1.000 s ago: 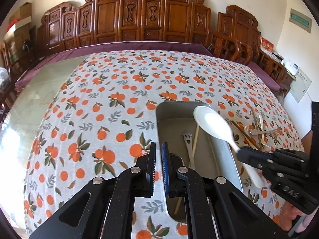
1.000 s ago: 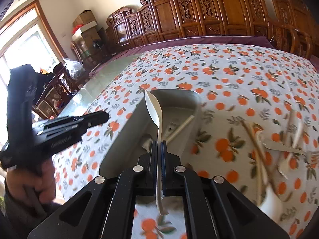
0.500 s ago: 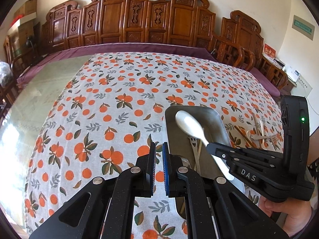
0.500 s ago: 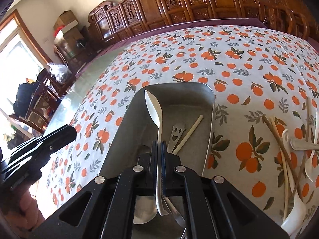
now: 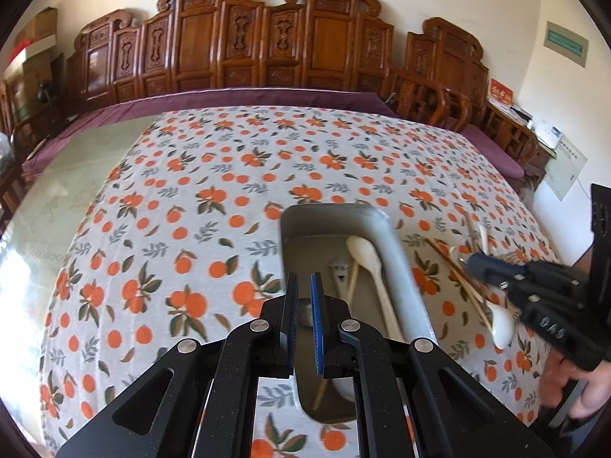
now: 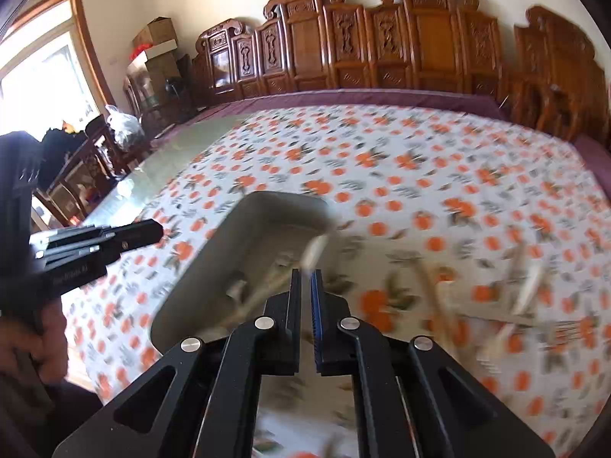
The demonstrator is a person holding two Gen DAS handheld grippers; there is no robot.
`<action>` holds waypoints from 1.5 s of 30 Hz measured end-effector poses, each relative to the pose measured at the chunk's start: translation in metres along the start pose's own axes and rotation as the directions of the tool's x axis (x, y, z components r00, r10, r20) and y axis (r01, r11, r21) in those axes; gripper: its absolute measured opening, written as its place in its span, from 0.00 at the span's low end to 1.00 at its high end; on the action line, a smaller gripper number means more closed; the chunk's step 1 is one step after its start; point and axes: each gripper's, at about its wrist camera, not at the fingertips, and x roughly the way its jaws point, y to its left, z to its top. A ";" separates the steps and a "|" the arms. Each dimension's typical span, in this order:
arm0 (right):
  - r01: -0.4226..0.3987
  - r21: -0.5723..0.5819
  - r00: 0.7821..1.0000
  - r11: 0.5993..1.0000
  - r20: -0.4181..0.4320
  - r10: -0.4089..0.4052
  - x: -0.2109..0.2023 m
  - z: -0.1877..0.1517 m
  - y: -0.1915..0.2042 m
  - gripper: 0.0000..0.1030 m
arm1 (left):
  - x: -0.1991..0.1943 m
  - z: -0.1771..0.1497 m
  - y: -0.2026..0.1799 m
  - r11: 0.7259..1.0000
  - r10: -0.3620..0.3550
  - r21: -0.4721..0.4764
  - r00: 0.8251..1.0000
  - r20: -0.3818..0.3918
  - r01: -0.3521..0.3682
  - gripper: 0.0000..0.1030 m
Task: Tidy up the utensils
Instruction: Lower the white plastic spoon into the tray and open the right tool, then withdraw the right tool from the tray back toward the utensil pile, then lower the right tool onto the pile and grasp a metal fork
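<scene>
Blurry and hidden bits

The right wrist view is smeared. The left claw (image 5: 301, 286) hides part of the tray (image 5: 401, 267); loose utensils (image 6: 527, 286) look fuzzy.

White spoon (image 5: 369, 267) lying lengthwise in the grey metal tray (image 5: 401, 263) (beside fork (image 5: 339, 274) and chopstick (image 5: 352, 278)); other utensils (image 5: 473, 263) outside.

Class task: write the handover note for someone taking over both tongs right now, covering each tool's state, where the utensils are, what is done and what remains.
Left tongs: nearly closed, empty, above the metal tray.
Right tongs: slightly open, empty, above the tablecloth right of the tray.
Done: white spoon, a small fork and a chopstick lie in the tray.
Left: loose pile of chopsticks, spoons and a fork to the tray's right.
</scene>
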 end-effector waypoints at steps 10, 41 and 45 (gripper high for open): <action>0.128 -0.038 0.991 0.991 0.047 -0.126 -0.057 -0.020 -0.058 0.08 | 0.002 -0.002 -0.041 0.997 -0.051 0.054 0.999 0.002 0.051 0.06; 0.295 0.021 0.951 0.955 -0.106 -0.291 0.016 -0.050 -0.169 0.51 | 0.020 -0.016 -0.115 0.983 -0.104 0.151 0.994 -0.030 0.108 0.57; 0.288 0.029 0.951 0.957 -0.127 -0.282 0.017 -0.054 -0.183 0.51 | 0.022 -0.018 -0.118 0.981 -0.106 0.159 0.994 -0.039 0.111 0.57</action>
